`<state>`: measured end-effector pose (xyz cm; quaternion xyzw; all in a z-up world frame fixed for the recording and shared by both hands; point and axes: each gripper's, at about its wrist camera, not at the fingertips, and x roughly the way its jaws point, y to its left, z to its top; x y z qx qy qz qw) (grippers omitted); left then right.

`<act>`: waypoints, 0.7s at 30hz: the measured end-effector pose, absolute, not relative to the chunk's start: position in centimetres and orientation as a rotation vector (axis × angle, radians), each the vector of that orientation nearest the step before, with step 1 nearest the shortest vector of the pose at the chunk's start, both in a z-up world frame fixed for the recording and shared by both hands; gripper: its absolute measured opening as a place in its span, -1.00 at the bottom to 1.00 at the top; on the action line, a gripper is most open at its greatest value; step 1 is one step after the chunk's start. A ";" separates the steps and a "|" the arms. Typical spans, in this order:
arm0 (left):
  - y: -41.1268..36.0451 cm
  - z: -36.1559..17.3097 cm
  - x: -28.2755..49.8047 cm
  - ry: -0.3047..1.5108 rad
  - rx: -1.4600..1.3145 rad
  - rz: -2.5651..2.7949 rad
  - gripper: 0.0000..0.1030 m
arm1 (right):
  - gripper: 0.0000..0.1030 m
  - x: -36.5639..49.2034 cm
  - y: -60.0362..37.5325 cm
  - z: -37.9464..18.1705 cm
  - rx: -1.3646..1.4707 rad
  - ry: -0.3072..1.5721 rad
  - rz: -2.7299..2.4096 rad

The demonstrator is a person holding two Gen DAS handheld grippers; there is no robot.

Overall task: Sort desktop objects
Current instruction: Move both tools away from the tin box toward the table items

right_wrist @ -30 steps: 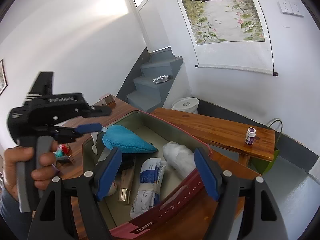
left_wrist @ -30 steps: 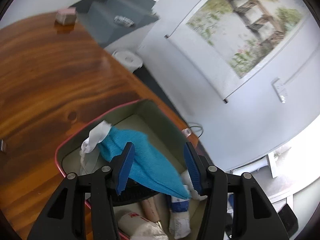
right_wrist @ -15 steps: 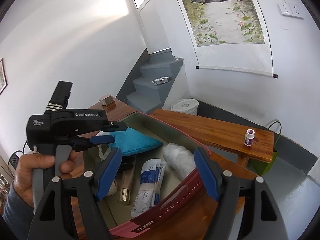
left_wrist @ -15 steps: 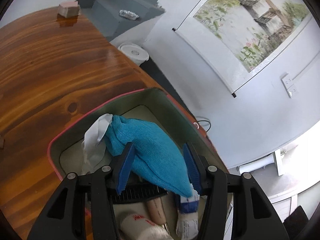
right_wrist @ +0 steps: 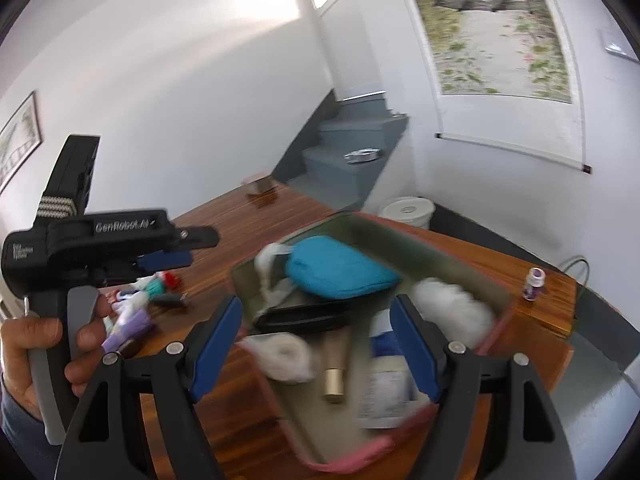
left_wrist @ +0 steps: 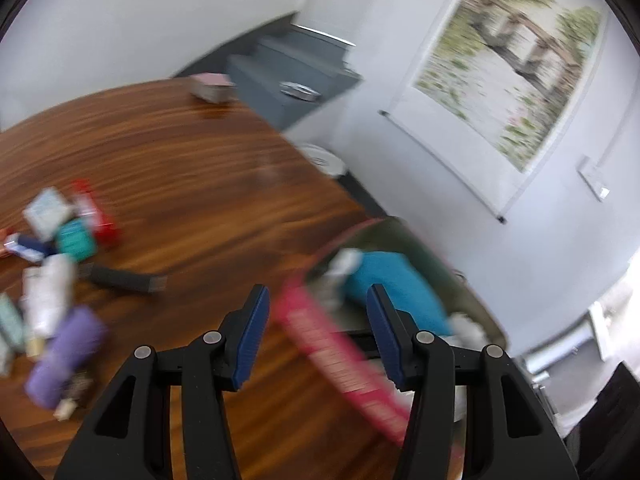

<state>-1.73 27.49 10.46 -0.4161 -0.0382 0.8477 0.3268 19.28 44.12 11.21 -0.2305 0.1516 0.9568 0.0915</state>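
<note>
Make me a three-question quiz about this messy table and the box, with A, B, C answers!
1. Where is the blue pouch?
A. Inside the pink-rimmed box
B. On the stairs
C. Held in the tongs

2. What colour are the pads on the right tongs?
A. Yellow
B. Blue
C. White

3. How are the left tongs right now?
A. Shut on a bottle
B. Shut on the pouch
C. Open, holding nothing

Answers:
1. A, it lies among the other things in the box.
2. B, both fingers wear blue pads.
3. C, the fingers stand wide apart with only table and box between them.
</note>
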 end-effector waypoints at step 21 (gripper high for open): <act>2.5 3.6 -8.5 -0.375 -1.387 2.738 0.06 | 0.57 13.6 32.1 8.9 -0.932 0.320 3.050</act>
